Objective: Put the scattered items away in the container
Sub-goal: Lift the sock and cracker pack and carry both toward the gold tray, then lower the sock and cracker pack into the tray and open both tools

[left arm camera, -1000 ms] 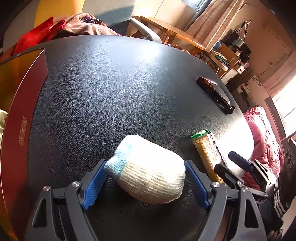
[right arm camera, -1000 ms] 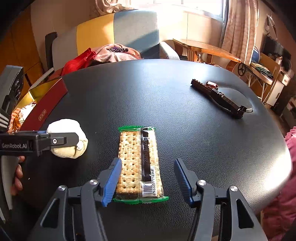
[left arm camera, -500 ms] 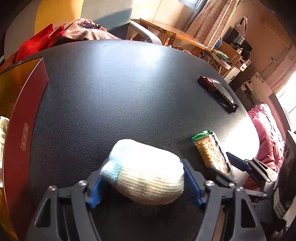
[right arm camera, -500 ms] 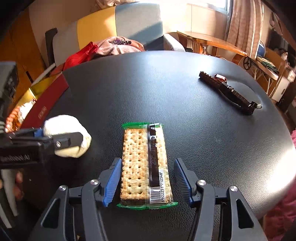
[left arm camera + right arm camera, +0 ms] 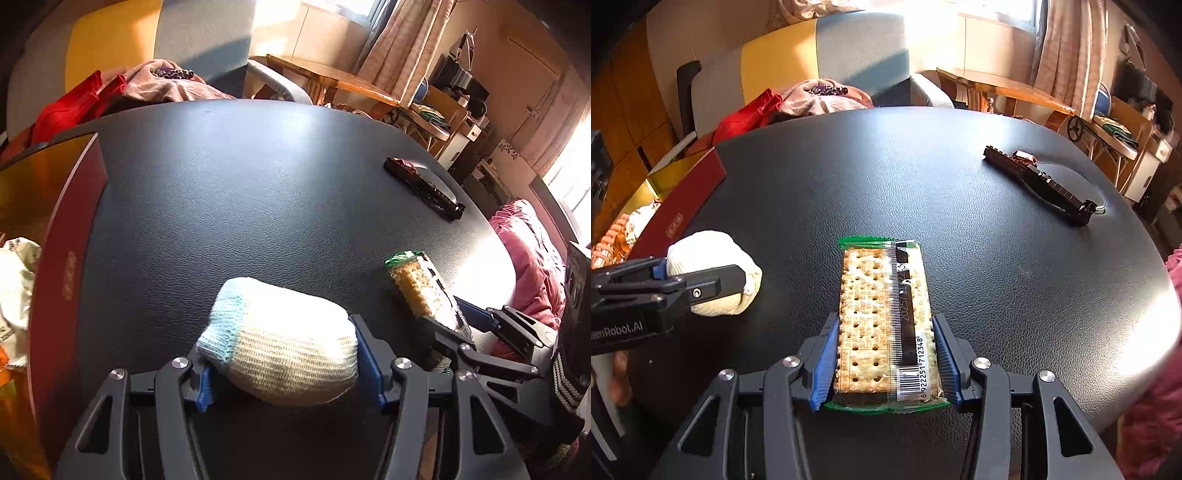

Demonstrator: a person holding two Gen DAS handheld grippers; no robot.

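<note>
My left gripper (image 5: 284, 369) is shut on a rolled cream sock with a light blue cuff (image 5: 280, 339), low over the black table (image 5: 240, 192). The sock also shows in the right wrist view (image 5: 716, 273). My right gripper (image 5: 886, 362) is shut on a clear cracker packet with green ends (image 5: 882, 314) that lies on the table. The packet also shows in the left wrist view (image 5: 421, 288). A red box with a gold inside (image 5: 62, 240) stands at the table's left edge and holds some wrapped items.
A long black toy train (image 5: 1038, 184) lies at the far right of the table, also in the left wrist view (image 5: 424, 188). Clothes lie on a sofa (image 5: 812, 96) behind the table. A pink cloth (image 5: 532, 273) lies past the right edge.
Both grippers have closed: the left on the sock, the right on the cracker packet. A second ago both stood open around their items.
</note>
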